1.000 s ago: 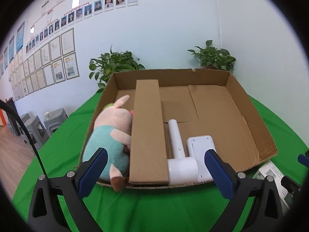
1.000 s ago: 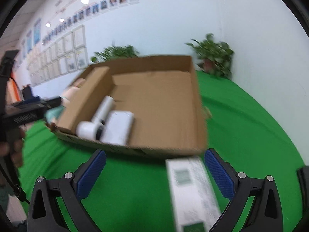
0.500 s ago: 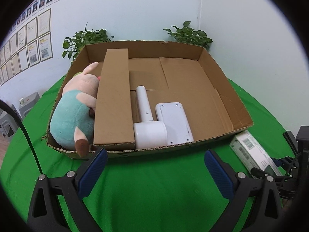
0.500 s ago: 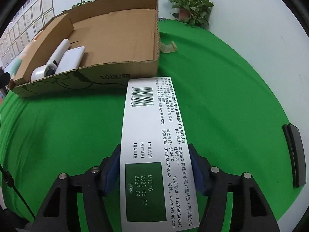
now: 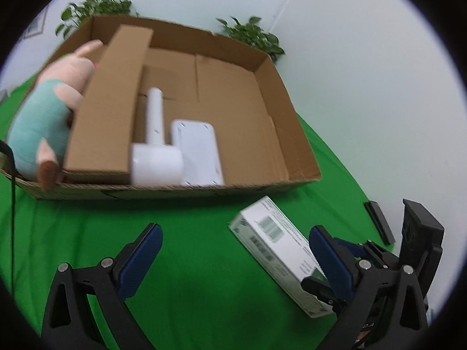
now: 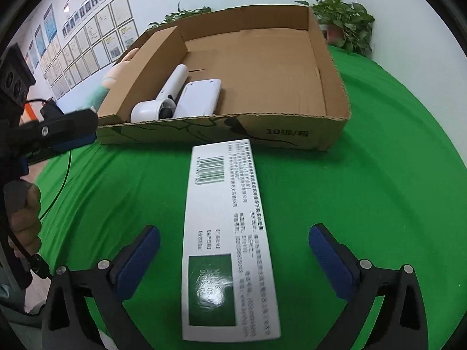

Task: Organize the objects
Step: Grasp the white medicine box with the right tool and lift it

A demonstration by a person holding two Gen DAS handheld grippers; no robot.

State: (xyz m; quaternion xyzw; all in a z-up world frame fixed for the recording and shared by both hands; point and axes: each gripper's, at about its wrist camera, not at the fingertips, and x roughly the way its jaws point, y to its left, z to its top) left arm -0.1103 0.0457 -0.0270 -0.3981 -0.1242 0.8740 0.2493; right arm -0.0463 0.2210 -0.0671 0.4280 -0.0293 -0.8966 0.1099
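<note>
Green cloth lies under the right gripper, jaws opening around the white carton without touching; the cardboard box sits at twelve o'clock. Left gripper is spread, empty.

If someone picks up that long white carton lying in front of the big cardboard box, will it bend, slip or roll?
The white carton looks like thin printed card with flat faces, so it probably won't roll. Its glossy green patch suggests a somewhat slick surface. It seems light and may dent if squeezed hard.
</note>
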